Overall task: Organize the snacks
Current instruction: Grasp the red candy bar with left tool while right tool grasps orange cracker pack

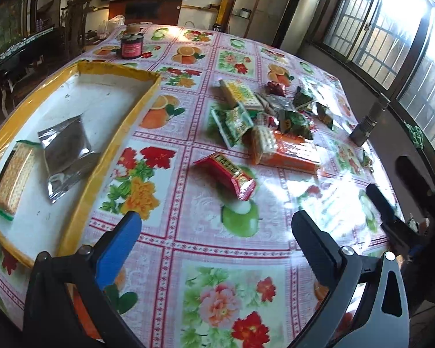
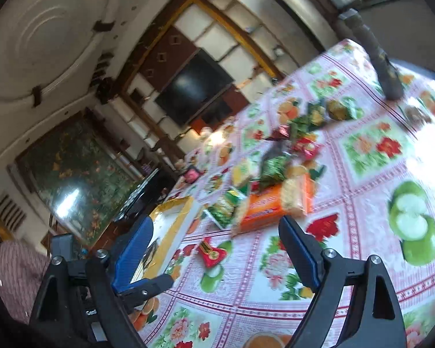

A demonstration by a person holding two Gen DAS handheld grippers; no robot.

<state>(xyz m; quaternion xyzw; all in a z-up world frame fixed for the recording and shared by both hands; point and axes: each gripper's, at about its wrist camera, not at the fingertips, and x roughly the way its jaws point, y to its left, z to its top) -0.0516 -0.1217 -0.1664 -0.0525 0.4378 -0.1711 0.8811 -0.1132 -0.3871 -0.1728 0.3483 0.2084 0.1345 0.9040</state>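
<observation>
Your left gripper point(image 1: 214, 226) and right gripper point(image 2: 217, 246) both hover with jaws spread wide, empty, over the worktop point(image 1: 232, 261) near the red snack pack point(image 1: 227, 175).

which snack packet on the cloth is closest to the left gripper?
The red packet, lying alone on the tablecloth between the left gripper and the heap. All other loose packets sit farther back in the snack pile.

Floral-clothed table point(image 1: 235, 261) bears tray point(image 1: 136, 116), jar point(image 1: 132, 47) and snack packets point(image 1: 264, 121) (heaped).
</observation>
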